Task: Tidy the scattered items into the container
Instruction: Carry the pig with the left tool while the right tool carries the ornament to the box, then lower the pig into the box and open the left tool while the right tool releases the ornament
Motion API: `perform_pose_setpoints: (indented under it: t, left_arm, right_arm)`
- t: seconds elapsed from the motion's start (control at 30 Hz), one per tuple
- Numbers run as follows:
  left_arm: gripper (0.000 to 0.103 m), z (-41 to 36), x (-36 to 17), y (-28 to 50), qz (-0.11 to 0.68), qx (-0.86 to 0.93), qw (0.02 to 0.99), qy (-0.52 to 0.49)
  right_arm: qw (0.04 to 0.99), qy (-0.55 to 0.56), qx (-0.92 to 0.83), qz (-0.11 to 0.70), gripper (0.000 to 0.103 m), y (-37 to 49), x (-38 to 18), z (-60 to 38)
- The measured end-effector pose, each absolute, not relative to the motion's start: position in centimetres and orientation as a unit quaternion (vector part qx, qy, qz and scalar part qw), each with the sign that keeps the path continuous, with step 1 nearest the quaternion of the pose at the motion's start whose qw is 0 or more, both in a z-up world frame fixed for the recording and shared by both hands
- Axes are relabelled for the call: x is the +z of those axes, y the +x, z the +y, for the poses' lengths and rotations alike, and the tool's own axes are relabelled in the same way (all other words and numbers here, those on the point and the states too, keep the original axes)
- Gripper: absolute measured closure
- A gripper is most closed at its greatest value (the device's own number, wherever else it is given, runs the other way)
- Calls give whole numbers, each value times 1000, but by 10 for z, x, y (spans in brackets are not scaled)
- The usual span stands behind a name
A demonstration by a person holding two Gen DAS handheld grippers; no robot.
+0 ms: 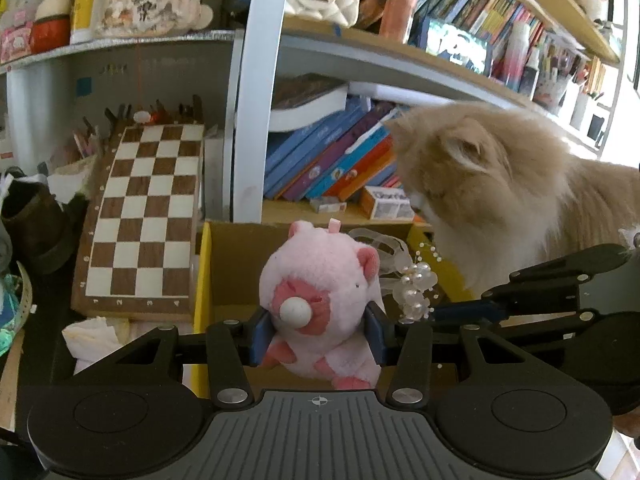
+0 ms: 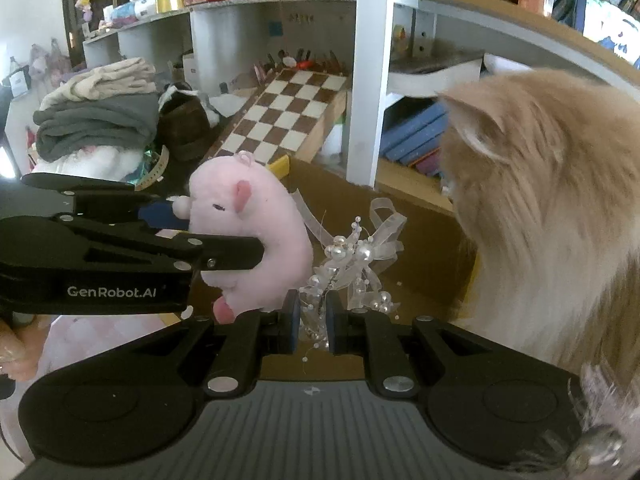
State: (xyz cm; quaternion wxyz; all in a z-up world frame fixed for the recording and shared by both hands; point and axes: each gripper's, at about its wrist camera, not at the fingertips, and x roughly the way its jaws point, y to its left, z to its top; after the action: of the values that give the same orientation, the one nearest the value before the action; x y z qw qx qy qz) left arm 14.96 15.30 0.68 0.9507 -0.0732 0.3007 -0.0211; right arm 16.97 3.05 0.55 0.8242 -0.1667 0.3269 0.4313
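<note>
Pink plush is pinched between the blue pads of the left gripper (image 1: 320,334): the pig toy (image 1: 320,300) is held by its sides, snout toward the camera. A pearl-and-ribbon ornament (image 2: 352,264) is clamped in the narrow jaws of the right gripper (image 2: 313,322). Both items are carried just above the open cardboard box (image 1: 240,264). Close on the right, a fluffy ginger cat (image 1: 500,200) is seen beside the box; a chessboard (image 1: 144,216) is propped to the left.
</note>
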Motion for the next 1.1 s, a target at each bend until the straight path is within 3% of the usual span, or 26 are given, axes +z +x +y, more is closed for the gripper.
perform_pose_setpoints:
  t: [1.1]
  left_arm:
    - [56, 152, -28, 206, 367, -15, 930, -9]
  right_arm:
    - [799, -195, 425, 379, 90, 222, -40, 60]
